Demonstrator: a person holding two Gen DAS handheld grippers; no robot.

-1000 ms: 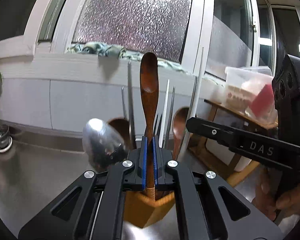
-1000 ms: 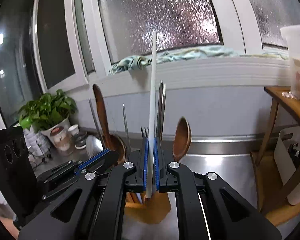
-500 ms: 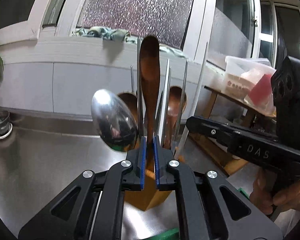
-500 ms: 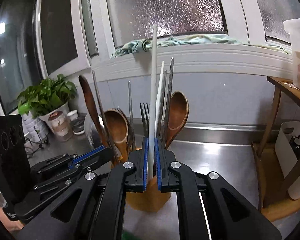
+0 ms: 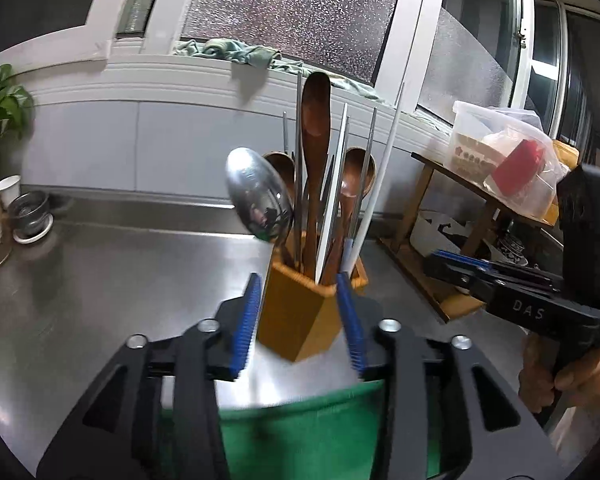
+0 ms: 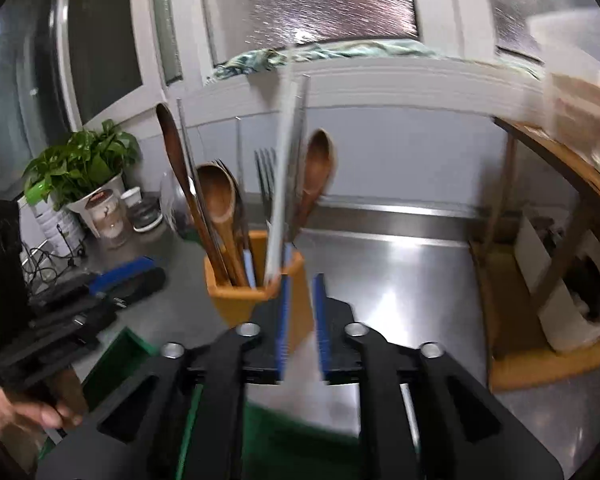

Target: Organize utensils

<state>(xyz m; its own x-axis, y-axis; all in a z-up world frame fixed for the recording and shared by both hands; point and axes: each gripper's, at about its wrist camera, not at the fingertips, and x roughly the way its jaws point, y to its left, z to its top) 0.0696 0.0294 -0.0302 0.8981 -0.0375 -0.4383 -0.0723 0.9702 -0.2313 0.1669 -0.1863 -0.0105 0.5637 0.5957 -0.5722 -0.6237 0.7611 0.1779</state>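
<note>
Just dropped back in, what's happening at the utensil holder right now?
A person is loading utensils into the wooden holder on the steel counter, one handheld gripper per hand. The left gripper has just been opening and nothing is between its pads; the long wooden spoon now stands in the holder. The right gripper has also just been opening, and the white chopstick stands in the holder, free of its pads.

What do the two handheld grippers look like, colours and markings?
Both the left gripper and the right gripper are black angular frames with silver screws and ribbed blue pads on the fingers. The right one carries white DAS lettering and a green light.
</note>
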